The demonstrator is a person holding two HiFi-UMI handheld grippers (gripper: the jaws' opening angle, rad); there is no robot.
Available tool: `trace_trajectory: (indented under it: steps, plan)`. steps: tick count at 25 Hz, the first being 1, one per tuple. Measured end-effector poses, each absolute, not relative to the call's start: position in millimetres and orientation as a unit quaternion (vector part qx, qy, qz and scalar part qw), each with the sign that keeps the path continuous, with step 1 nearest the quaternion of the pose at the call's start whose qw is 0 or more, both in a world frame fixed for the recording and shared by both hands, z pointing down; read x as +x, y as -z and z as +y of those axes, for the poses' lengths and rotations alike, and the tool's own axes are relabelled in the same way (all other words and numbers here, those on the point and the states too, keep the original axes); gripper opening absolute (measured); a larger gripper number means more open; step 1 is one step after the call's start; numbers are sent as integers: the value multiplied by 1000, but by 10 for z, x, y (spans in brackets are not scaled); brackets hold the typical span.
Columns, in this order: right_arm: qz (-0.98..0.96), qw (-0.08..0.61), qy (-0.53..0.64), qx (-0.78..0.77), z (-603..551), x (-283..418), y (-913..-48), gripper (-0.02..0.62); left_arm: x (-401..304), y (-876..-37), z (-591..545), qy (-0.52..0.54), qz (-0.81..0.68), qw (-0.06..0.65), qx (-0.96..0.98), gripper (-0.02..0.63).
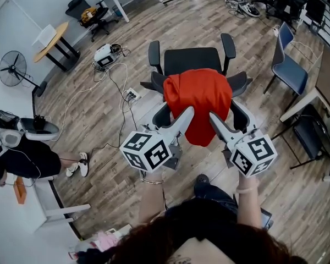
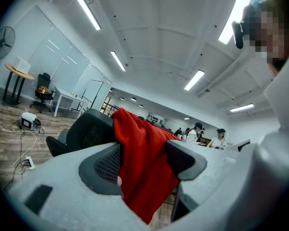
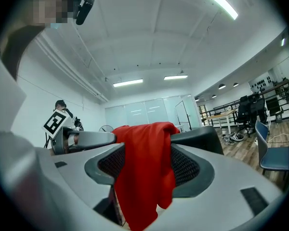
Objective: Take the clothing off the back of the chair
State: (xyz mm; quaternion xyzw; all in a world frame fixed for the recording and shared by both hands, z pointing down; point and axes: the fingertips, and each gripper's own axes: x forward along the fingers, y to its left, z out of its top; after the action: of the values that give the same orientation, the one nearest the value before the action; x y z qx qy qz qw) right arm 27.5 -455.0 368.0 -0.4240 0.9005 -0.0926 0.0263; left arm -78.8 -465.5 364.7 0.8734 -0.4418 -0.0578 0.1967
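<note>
I'm working from behind the chair [image 1: 191,60]. The red garment [image 1: 198,100] is draped over the top of its backrest, and most of the cloth hangs down the rear face, on my side. A shorter flap falls forward toward the seat.

The left tool [image 2: 144,162] is released, with its jaws spread wide and level. Through its camera the red cloth fills the gap between the two pads, but I see neither pad pressing on it. The right tool [image 3: 147,170] is in the same state: jaws wide apart, the hanging cloth framed between them, nothing gripped. From the head camera the two tools point at the rear of the backrest, the left one at the garment's left hanging edge and the right one at its right edge.

I'd judge the garment to be light, soft and completely limp. It will sag, fold and slide rather than hold any shape, and a thin knit like this could slip out of a shallow pinch.

I'd take it high up, close to where it bends over the backrest's top edge, one tool on each side, gathering a good fold of cloth in each. Then I'd lift upward before pulling back, so the front flap clears the top instead of dragging. The chair looks as if it could swivel or roll, so a sideways tug might turn it rather than free the cloth.
</note>
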Motion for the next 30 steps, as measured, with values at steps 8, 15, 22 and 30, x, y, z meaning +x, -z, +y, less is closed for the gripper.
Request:
trace_trajectory:
  steps: [8, 15, 22, 30]
  plan:
    - [901, 28, 106, -420, -4602, 227, -3703, 256, -633, -3625, -4652, 48, -425, 193, 883, 281]
    - [910, 33, 132, -392, -4575, 151, -3713, 225, -521, -3656, -4582, 38, -397, 213, 892, 203]
    - [912, 37, 139, -384, -4547, 70, -3723, 198, -450, -3692, -4510, 29, -382, 225, 896, 147]
    - [920, 32, 121, -371, -4441, 19, -3669, 104, -370, -3635, -4382, 17, -367, 210, 906, 104]
